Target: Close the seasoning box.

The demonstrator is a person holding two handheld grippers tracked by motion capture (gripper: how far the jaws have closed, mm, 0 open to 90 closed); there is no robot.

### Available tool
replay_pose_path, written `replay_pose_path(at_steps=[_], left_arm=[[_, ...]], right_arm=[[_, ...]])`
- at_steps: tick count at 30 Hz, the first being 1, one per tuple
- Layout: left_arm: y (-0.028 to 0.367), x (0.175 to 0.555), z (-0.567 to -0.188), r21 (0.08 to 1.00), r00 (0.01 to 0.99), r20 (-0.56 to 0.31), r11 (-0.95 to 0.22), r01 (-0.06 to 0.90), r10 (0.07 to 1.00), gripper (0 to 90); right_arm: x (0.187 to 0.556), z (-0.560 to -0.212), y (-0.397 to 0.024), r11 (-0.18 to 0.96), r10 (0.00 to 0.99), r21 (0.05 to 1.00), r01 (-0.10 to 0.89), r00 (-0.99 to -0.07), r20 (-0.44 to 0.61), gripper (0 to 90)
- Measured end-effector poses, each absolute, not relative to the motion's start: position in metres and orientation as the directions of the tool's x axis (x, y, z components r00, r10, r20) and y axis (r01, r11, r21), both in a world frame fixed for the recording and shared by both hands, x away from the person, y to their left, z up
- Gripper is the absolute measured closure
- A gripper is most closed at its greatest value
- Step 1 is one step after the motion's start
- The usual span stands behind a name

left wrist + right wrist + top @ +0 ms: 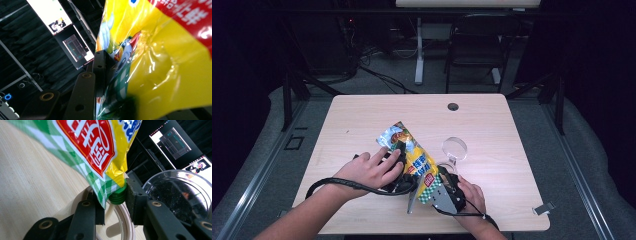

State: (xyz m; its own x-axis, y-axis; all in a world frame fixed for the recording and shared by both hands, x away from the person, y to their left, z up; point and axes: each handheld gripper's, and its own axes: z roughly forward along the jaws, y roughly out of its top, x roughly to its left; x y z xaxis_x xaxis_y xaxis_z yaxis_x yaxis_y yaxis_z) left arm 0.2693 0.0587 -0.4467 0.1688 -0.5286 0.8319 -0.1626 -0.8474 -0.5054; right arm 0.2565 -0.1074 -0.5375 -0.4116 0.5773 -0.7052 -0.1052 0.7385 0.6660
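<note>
A yellow snack pouch (413, 159) with red and green print is held tilted above the wooden table (362, 120), one hand at each end. My left gripper (399, 162) is shut on the pouch's upper body. In the left gripper view one black jaw presses the foil of the pouch (160, 62), which hides the other jaw. My right gripper (446, 189) holds the lower end. In the right gripper view its jaws close on the pouch's green screw cap (117, 196), with the checked corner of the pouch (100, 157) caught beside it.
A clear round dish (454, 148) stands just right of the pouch and shows close behind the right jaw as the dish (175, 192). A small metal clip (543, 208) lies near the table's front right corner. A black chair (477, 45) stands beyond the far edge.
</note>
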Motion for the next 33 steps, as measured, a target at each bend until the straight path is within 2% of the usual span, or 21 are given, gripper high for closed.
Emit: replay_pose_path(at_steps=[21,33], left_arm=[[0.0563,0.2673,-0.4451,-0.528,0.148,0.822,-0.833,-0.164,-0.55,75.0],[0.0569,0.2671,-0.4463,-0.507,0.151,0.833,-0.843,-0.179,-0.533,76.9]], right_arm=[[0.2578,-0.5379,-0.1068,0.734,0.583,0.671,-0.101,-0.412,-0.7,70.7],[0.2589,-0.5384,-0.1065,0.731,0.584,0.675,-0.104,-0.416,-0.697,70.7]])
